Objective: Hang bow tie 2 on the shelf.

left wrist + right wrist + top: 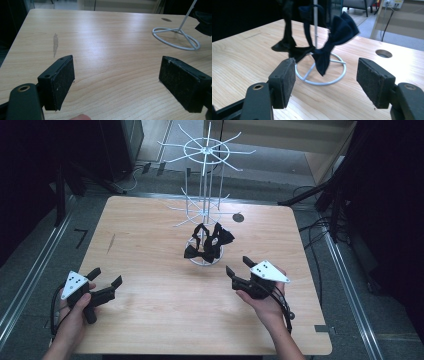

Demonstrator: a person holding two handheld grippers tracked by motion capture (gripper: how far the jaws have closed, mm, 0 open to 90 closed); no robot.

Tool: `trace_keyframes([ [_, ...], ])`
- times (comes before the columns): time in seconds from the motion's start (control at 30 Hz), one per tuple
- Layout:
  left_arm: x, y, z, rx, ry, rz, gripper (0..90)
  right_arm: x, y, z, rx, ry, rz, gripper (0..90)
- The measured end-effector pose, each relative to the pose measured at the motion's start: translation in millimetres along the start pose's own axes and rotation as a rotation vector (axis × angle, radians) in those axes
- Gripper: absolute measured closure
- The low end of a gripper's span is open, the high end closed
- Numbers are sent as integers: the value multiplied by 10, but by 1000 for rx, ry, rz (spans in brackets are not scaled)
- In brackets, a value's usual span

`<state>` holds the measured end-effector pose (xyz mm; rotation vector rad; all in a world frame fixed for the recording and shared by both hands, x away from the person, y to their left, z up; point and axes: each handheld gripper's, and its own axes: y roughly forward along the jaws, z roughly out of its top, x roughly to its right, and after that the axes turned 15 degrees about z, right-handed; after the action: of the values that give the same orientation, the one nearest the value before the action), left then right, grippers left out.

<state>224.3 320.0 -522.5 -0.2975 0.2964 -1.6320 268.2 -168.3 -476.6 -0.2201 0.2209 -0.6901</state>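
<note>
Two hand-held grippers sit over the near half of the surface point(150, 250), and the wire stand point(206, 195) rises mid-surface beyond them. Black bow ties point(207, 242) hang low on it, drooping lengthwise toward its ring base point(322, 75). Right hand-held gripper point(239, 267) is nearer — jaws wide, empty, ties straight ahead. Left hand-held gripper point(106, 275) — also wide, empty — lies well apart at near left.

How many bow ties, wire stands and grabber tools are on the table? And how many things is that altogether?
Bow ties: 2 that I can tell apart, dark ones hanging on the stand; the bunch may hide more
White wire stand: 1
Left gripper: 1, open
Right gripper: 1, open
Total: 5
</note>
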Motion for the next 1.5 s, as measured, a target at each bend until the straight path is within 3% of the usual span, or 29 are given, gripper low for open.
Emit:
trace_keyframes([
  [0.67,1,4,0,-1,-3,-1,139,281,-356,-223,-24,37,-74,322],
  [1.0,4,6,1,-2,3,-2,139,456,-625,-363,0,77,-107,314],
  [1.5,10,10,2,-5,7,-4,139,578,-888,-534,-6,80,-127,202],
])
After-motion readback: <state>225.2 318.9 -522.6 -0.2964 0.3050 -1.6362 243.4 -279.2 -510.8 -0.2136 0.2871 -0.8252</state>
